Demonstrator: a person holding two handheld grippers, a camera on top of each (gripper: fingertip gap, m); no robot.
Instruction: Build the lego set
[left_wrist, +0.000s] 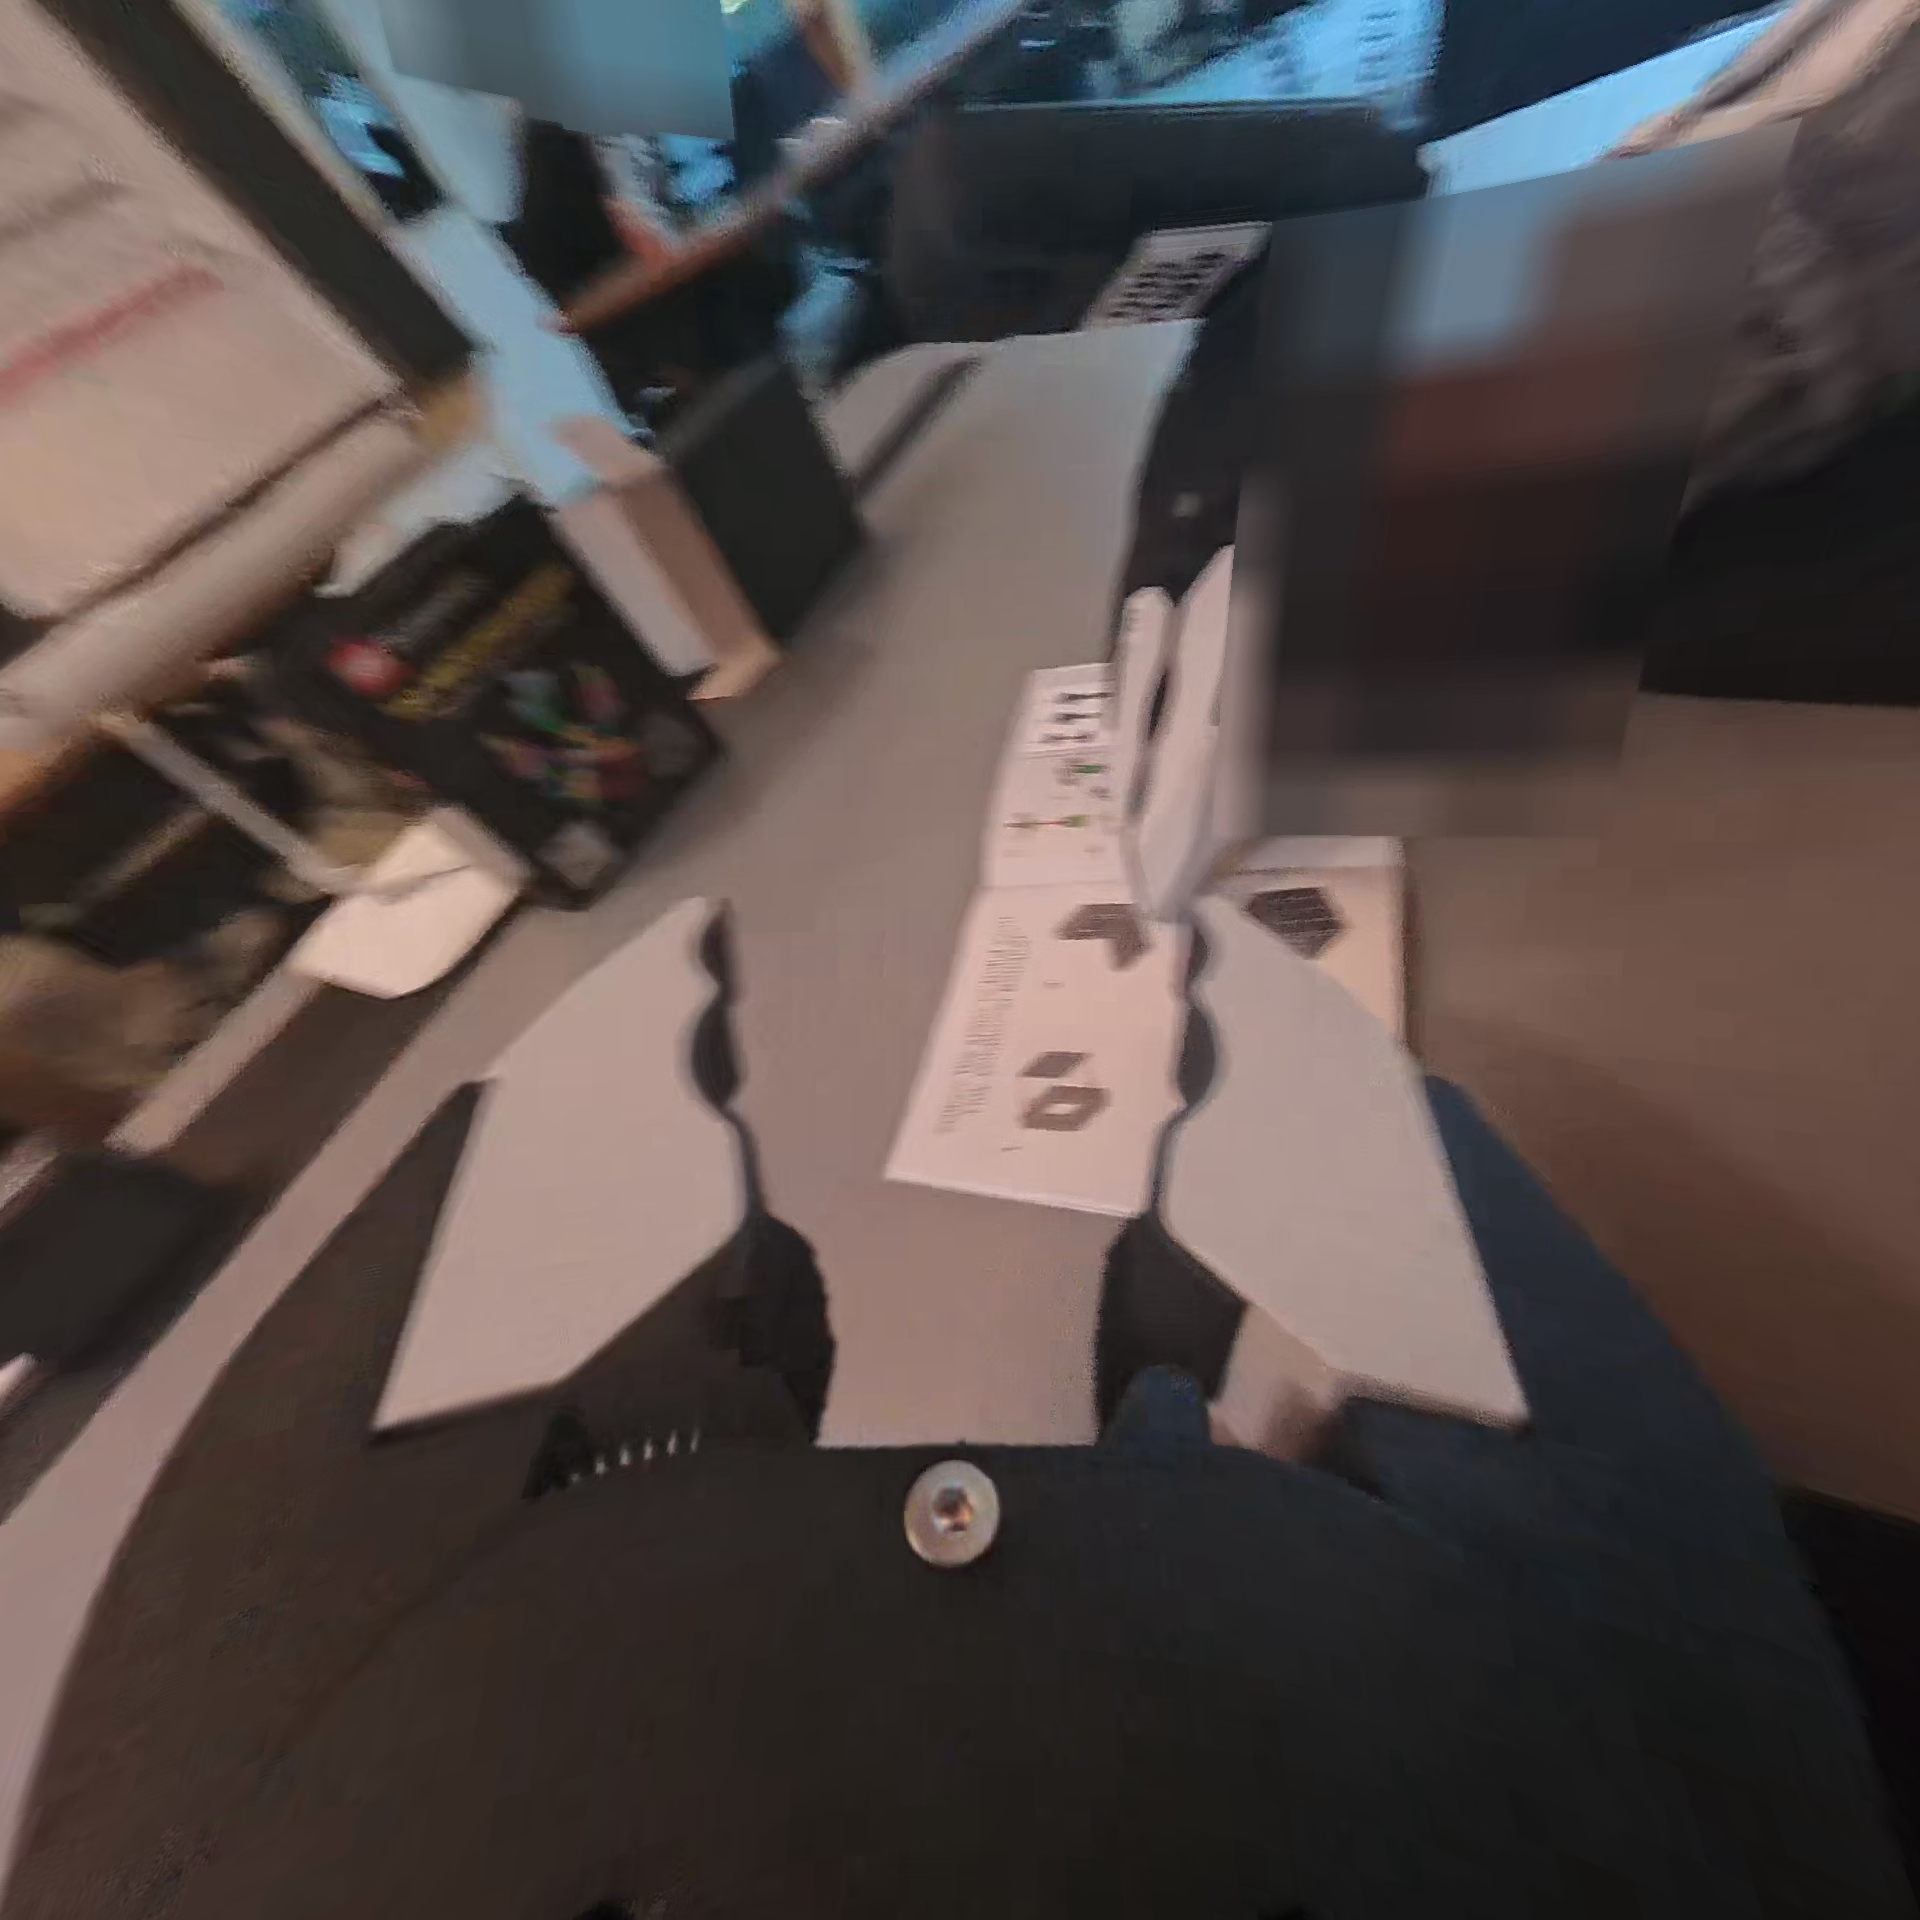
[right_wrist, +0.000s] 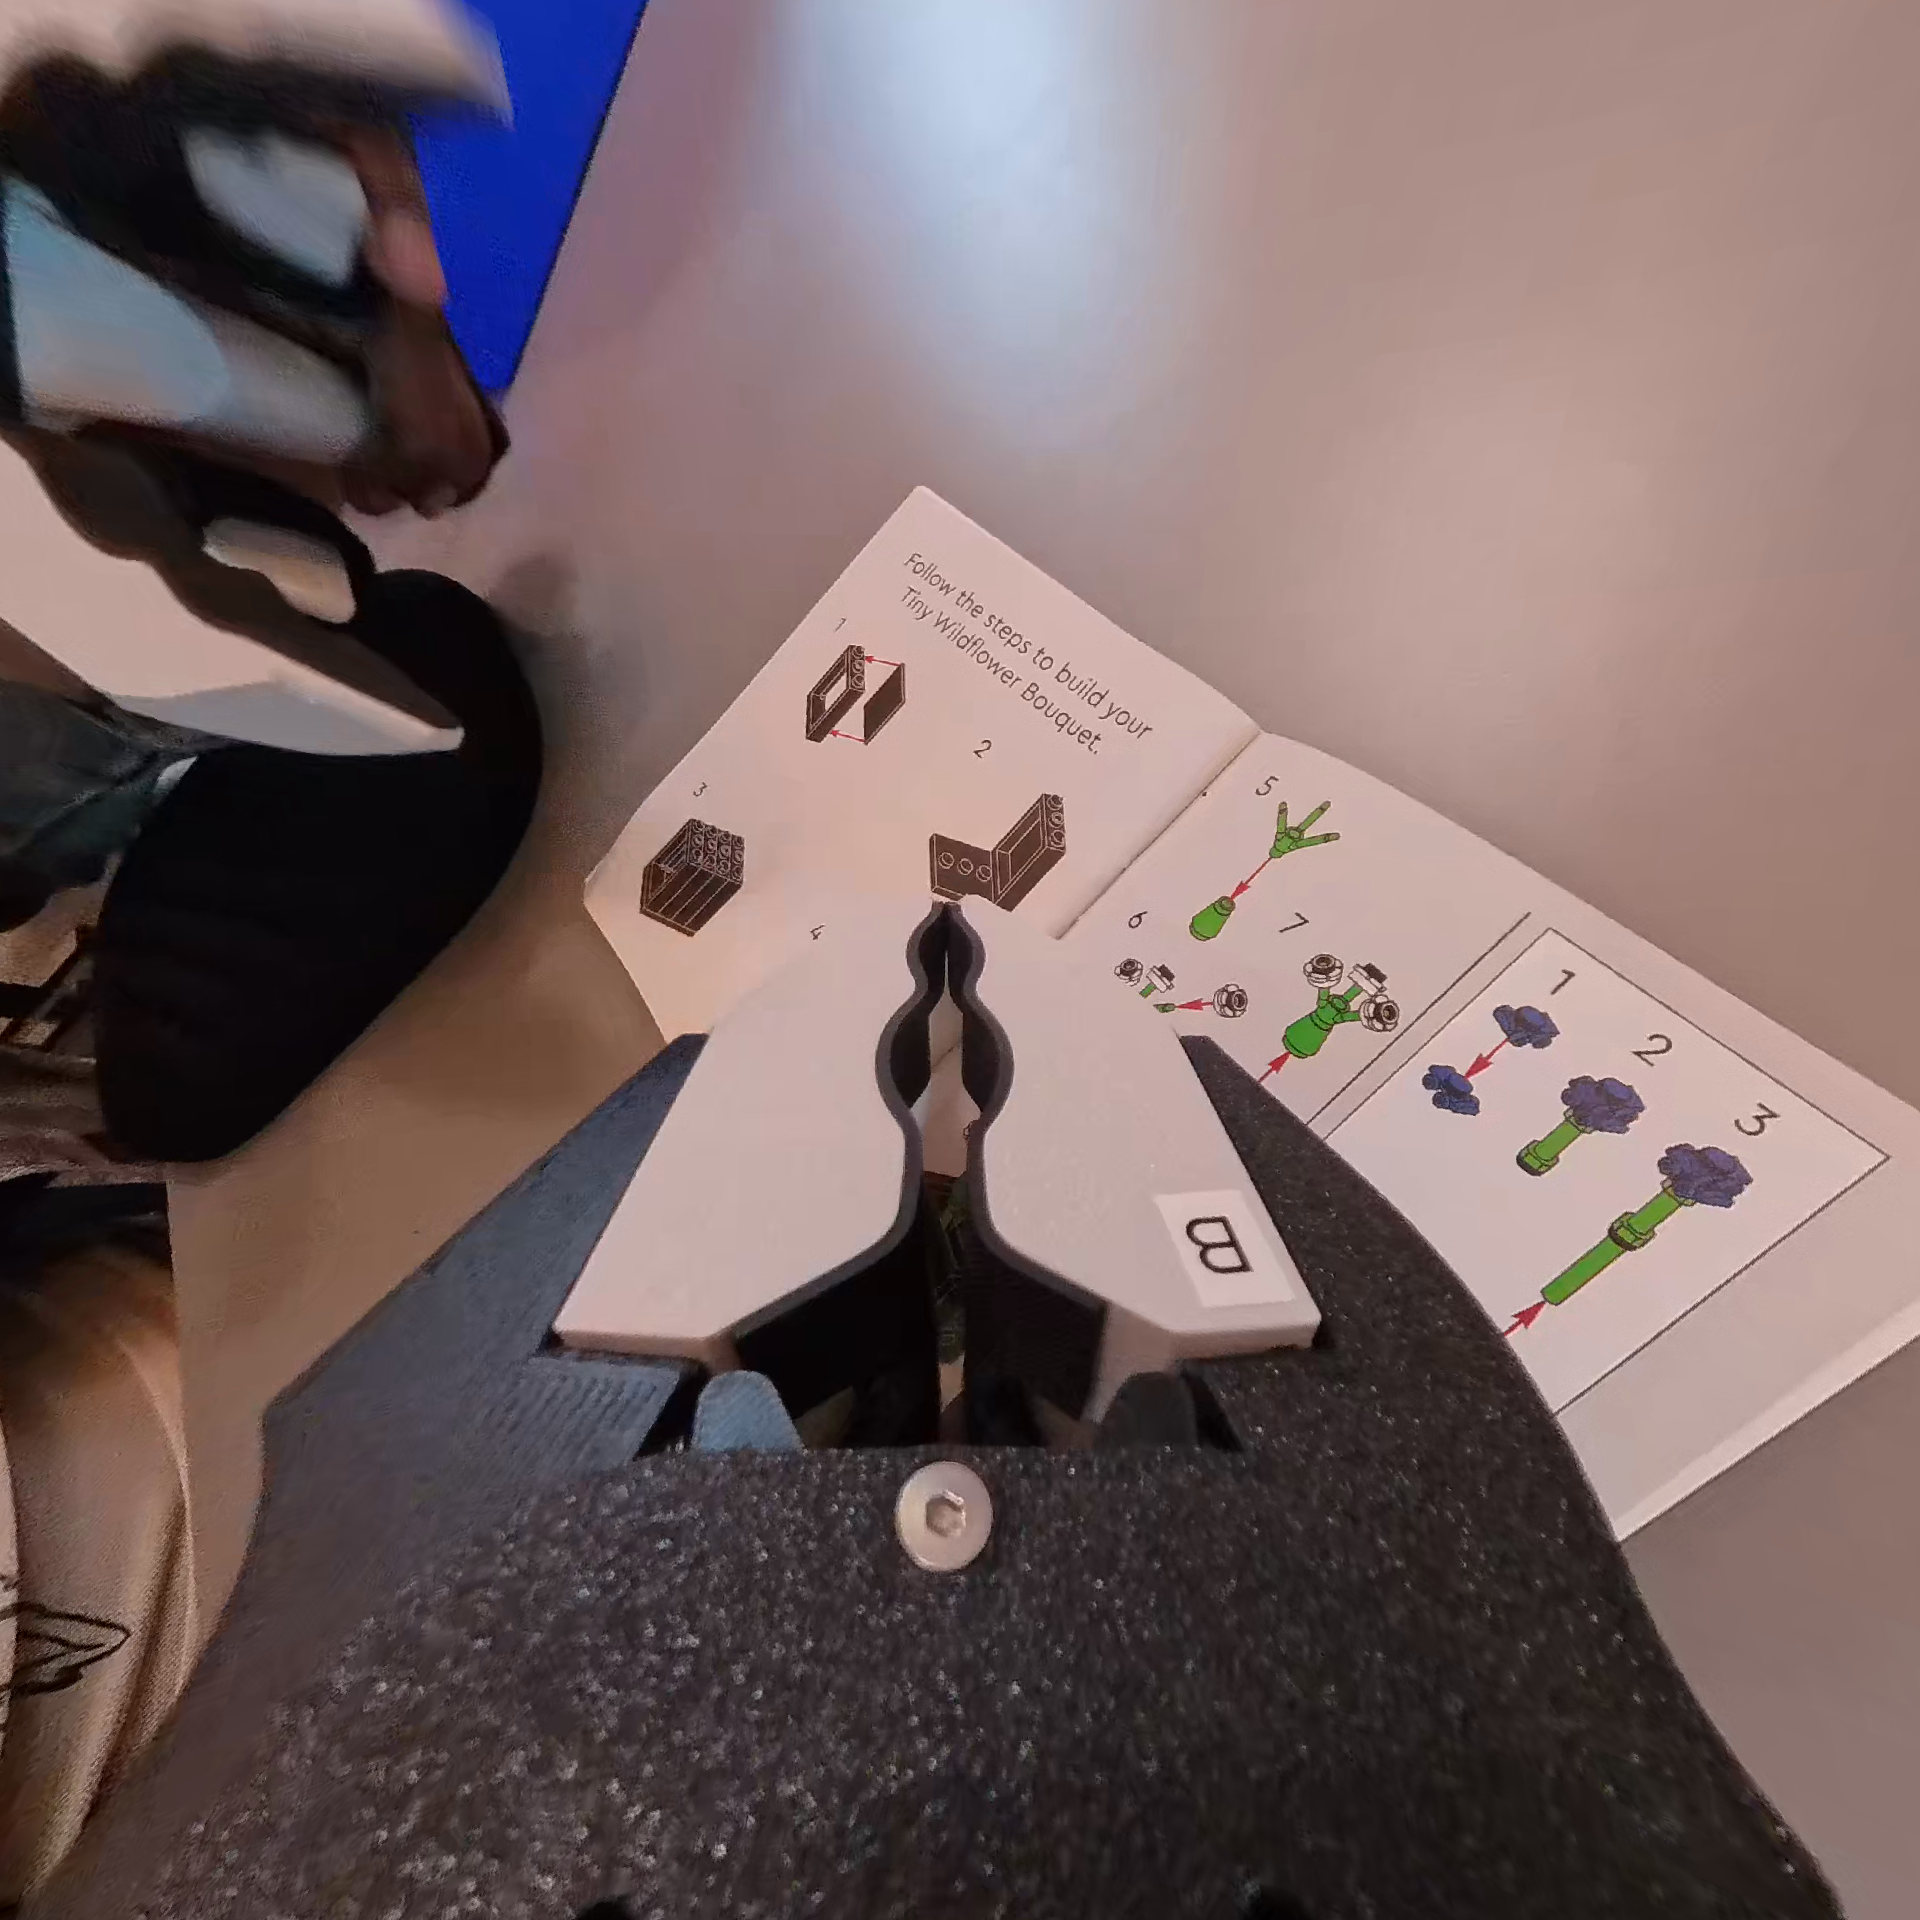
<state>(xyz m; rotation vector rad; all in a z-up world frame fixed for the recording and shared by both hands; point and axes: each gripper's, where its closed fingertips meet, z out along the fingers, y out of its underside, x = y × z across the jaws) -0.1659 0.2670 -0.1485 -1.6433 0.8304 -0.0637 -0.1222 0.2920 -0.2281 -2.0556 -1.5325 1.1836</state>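
In the left wrist view, which is blurred by motion, my left gripper (left_wrist: 956, 935) is open and empty above the grey table (left_wrist: 862, 790). An open instruction sheet (left_wrist: 1039, 1039) lies just right of it. My right gripper (left_wrist: 1169, 894) shows farther off with its white fingers pointing down onto that sheet. In the right wrist view my right gripper (right_wrist: 948, 916) is shut, tips together over the instruction sheet (right_wrist: 1351, 1039). Something small and green shows low between its fingers (right_wrist: 951, 1216), but I cannot tell what it is. The left gripper's black body (right_wrist: 312, 862) is blurred at the left.
A black box with colourful print (left_wrist: 499, 707) stands at the table's left edge, with a white object (left_wrist: 405, 914) in front of it. A dark upright panel (left_wrist: 1184, 468) stands behind the sheet. A blue surface (right_wrist: 499, 187) shows at the top left.
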